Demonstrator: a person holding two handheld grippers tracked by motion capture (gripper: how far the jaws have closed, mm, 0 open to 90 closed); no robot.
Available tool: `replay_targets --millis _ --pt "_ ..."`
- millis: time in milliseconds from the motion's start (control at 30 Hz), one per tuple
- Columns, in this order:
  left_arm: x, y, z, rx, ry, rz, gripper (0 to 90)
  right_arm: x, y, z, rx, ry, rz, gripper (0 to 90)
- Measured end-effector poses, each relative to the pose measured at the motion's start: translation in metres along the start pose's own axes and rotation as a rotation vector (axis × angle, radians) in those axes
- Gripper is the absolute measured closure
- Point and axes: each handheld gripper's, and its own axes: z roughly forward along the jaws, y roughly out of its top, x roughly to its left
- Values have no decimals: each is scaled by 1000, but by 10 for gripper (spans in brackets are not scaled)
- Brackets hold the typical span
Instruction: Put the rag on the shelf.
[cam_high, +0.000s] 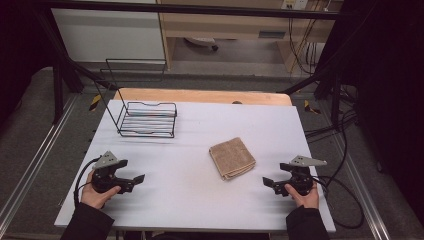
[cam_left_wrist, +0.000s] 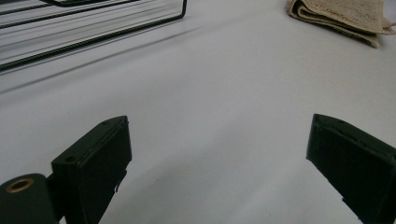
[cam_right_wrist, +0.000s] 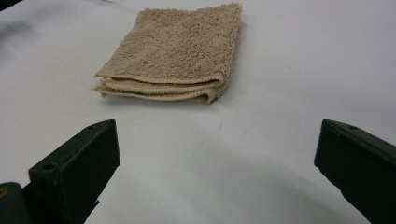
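My right gripper (cam_high: 270, 182) rests low near the table's right edge with its jaws spread wide and nothing between them; my left gripper (cam_high: 137, 178) sits the same way on the left, also spread and empty. The folded beige terry washcloth (cam_high: 232, 158) lies flat on the white table (cam_high: 190, 200), right of centre, near my right gripper and well apart from the black wire rack (cam_high: 148, 119) at the far left. I judge it light, soft and floppy, not slippery. Its stacked layered edges (cam_right_wrist: 159, 89) face my right jaws, so I would pinch there, through all the layers, to keep it from unfolding.
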Motion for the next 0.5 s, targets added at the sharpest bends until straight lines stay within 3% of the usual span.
replay_targets --millis 500 --pt "-7 3 2 -1 -9 10 77 6 3 0 -4 -8 -5 9"
